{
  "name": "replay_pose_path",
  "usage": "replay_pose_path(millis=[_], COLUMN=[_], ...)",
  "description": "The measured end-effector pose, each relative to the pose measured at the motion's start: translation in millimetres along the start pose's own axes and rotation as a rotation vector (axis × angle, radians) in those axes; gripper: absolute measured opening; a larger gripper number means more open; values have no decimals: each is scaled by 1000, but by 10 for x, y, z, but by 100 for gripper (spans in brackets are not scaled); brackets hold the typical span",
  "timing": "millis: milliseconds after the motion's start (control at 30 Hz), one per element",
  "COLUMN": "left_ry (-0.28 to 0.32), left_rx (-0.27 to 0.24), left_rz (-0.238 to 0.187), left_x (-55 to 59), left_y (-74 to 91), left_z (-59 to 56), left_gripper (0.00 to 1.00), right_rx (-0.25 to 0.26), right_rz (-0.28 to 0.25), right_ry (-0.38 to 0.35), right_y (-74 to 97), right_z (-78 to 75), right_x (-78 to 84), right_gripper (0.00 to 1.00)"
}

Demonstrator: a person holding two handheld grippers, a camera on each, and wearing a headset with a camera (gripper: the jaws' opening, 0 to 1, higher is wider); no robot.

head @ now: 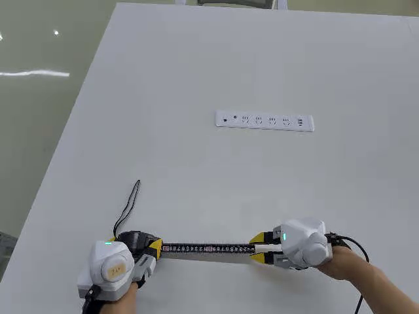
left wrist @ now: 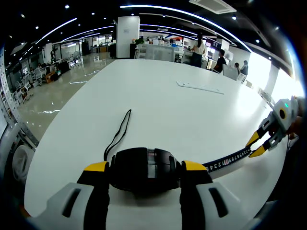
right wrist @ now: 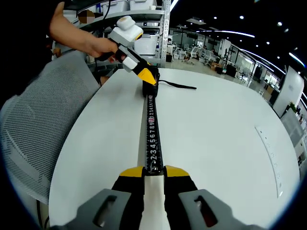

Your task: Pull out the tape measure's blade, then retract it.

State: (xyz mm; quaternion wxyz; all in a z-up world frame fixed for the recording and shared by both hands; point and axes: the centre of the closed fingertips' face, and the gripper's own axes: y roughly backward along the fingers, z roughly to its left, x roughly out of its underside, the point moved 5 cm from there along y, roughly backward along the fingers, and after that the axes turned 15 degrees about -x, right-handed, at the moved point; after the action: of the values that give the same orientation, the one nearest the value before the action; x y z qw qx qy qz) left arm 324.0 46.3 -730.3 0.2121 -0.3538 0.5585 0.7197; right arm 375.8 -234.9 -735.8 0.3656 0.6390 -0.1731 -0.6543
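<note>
Left tool point(left wrist: 145, 167) clamps tape measure case point(head: 134, 239) at bench point(head: 229, 65) 7 o'clock. Right tool point(head: 260, 248) pinches blade point(head: 206, 248) tip near 5 o'clock. Blade drawn out between them; pull-out likely done, retraction not yet done.

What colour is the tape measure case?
The tape measure case is black; the left gripper view shows it best.

Head view: high, tilted down over white rectangular tabletop point(head: 196, 78). Left gripper view: table-level, close behind black tape-measure case point(left wrist: 144, 168), facing 1 o'clock. Right gripper view: low, sighting 9 o'clock along numbered blade point(right wrist: 152, 129). All share blade, white power strip point(head: 264, 121).
</note>
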Motion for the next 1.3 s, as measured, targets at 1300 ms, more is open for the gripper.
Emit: replay_pose_path(millis=[1300], left_ry=[10], left_rx=[24], left_rz=[14], left_x=[12], left_y=[-11], left_z=[31], left_gripper=[57], right_rx=[-35], right_rz=[-3], right_ry=[18], right_y=[-209], right_z=[-92], right_x=[-177], right_gripper=[13])
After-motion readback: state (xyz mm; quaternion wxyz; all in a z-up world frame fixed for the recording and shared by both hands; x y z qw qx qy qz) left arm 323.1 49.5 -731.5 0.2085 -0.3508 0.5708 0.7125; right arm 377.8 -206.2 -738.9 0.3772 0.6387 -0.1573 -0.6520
